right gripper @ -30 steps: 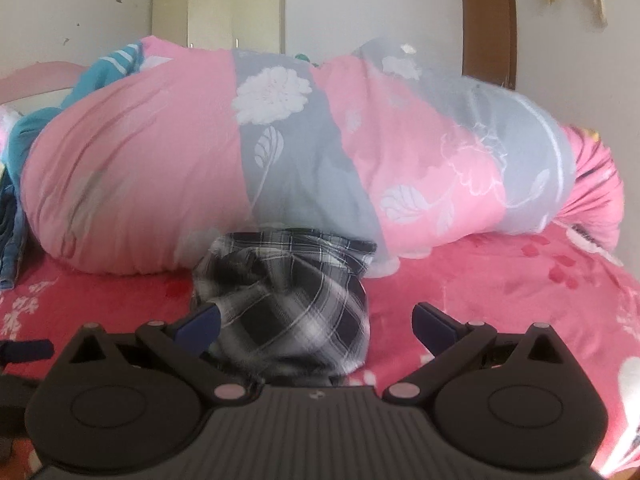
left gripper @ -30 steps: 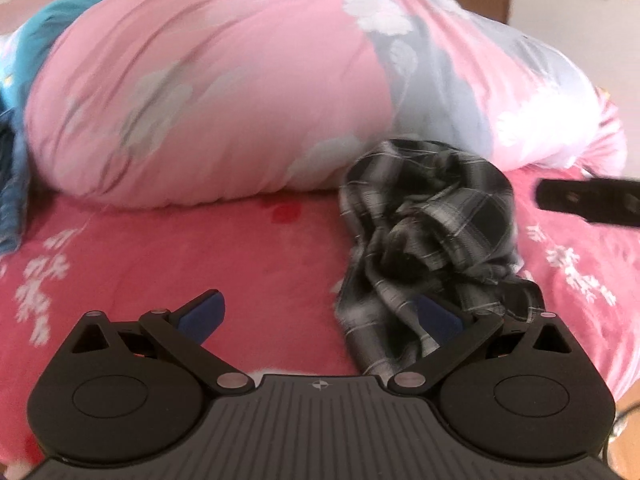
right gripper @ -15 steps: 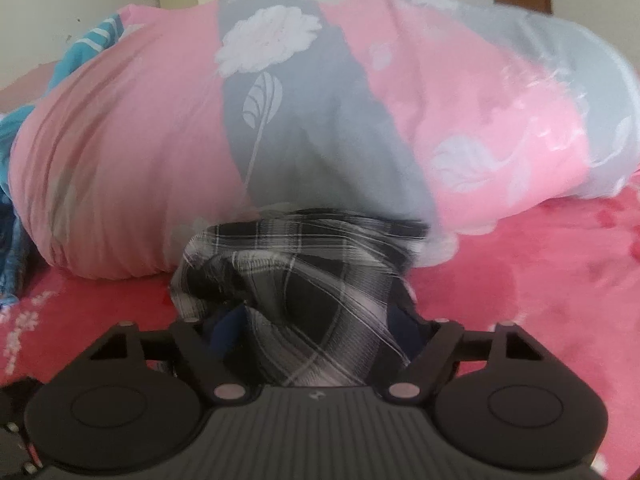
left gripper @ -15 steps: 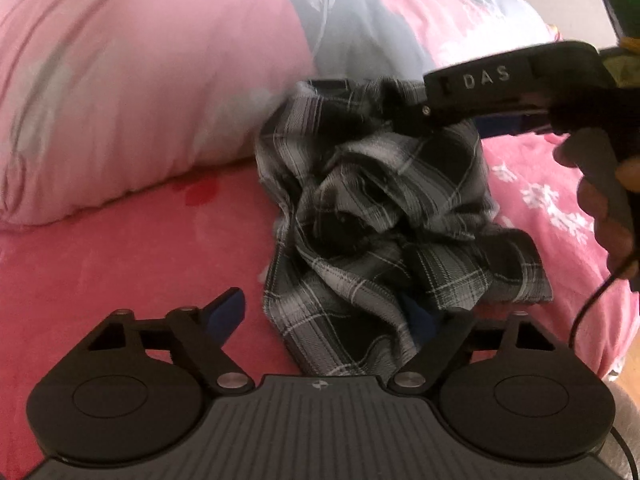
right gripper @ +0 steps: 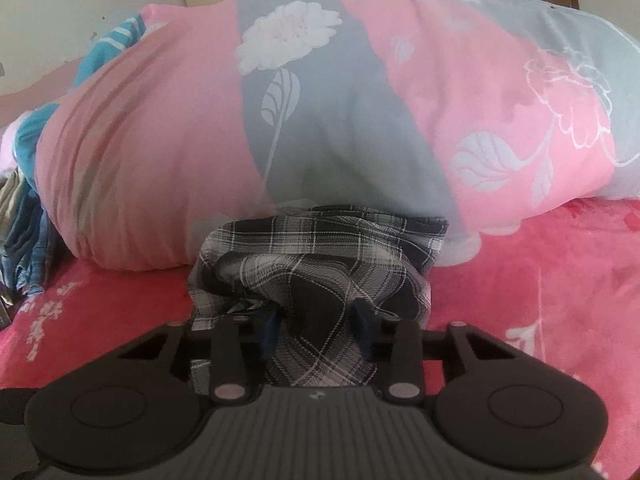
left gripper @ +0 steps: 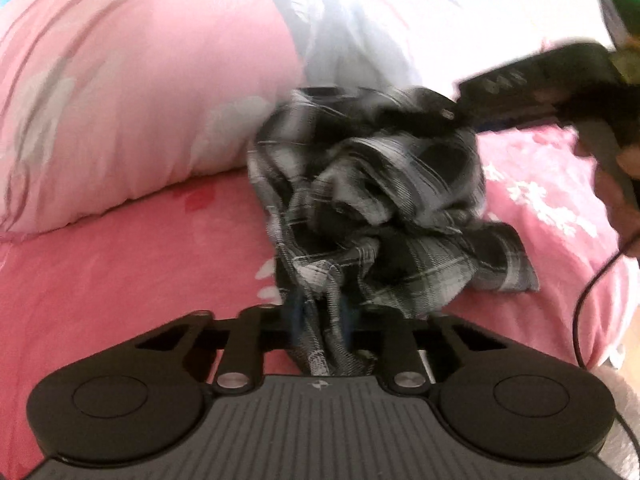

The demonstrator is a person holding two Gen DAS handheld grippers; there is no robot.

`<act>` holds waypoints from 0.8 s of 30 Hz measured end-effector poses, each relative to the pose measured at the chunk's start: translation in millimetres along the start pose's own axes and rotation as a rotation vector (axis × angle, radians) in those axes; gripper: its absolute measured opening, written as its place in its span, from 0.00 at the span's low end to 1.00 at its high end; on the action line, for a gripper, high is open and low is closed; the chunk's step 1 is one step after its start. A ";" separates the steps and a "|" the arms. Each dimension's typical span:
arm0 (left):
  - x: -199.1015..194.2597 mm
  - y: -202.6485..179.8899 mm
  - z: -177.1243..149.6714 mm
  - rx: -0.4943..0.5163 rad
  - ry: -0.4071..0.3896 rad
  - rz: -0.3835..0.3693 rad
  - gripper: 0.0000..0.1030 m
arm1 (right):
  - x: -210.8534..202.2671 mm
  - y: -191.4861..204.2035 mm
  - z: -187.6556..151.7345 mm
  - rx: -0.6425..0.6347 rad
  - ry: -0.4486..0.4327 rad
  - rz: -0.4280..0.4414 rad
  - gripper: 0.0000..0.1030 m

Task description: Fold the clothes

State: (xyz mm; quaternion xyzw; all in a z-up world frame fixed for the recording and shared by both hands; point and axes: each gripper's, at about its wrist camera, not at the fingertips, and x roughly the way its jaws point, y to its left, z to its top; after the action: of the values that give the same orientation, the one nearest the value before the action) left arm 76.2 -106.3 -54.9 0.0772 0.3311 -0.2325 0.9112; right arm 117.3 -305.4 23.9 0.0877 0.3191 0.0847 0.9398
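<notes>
Your left gripper (left gripper: 320, 320) is closing, pinching the crumpled plaid shirt (left gripper: 380, 208) on the red bedspread (left gripper: 120, 272); your right gripper (right gripper: 316, 320) is closing around its far edge.

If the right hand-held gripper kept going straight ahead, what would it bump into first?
The plaid shirt: it already sits bunched between the closing jaws of the right hand-held gripper. Behind it, probably next, lies the big pink and grey floral duvet, though depth is hard to judge.
</notes>
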 end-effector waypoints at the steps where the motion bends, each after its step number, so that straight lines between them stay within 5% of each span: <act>1: -2.6 3.5 0.2 -0.013 -0.003 0.004 0.10 | -2.5 -1.3 -0.9 0.007 -0.004 0.004 0.31; 8: -31.4 23.2 -0.1 -0.059 -0.034 0.053 0.05 | -40.8 -11.7 -10.3 0.080 -0.045 0.032 0.12; 12: -47.9 30.9 0.3 -0.051 -0.090 0.140 0.03 | -65.3 -10.6 -16.5 0.069 -0.070 -0.009 0.12; 15: -46.6 41.3 1.0 -0.098 -0.059 0.105 0.03 | -76.1 -9.6 -19.3 0.055 -0.065 -0.028 0.13; 16: -46.2 44.8 1.3 -0.114 -0.048 0.093 0.04 | -77.9 -9.9 -19.4 0.065 -0.067 -0.026 0.16; 19: -44.0 51.0 1.8 -0.144 -0.019 0.056 0.12 | -76.0 -4.7 -17.7 0.065 -0.057 -0.020 0.58; 21: -38.8 46.6 3.8 -0.135 -0.008 0.037 0.30 | -73.0 8.3 -14.6 0.017 -0.077 -0.047 0.80; 23: -31.2 42.1 7.1 -0.133 -0.009 0.022 0.74 | -66.7 23.4 -8.7 -0.043 -0.100 -0.076 0.96; 24: -26.7 39.8 9.1 -0.133 -0.014 0.016 0.82 | -62.0 29.3 -4.9 -0.069 -0.110 -0.087 0.99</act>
State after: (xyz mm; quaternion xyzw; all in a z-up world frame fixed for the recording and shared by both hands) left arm 82.3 -64.0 -31.4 0.0176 0.3389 -0.2033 0.9184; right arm 62.7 -289.7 62.8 0.0458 0.2673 0.0498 0.9612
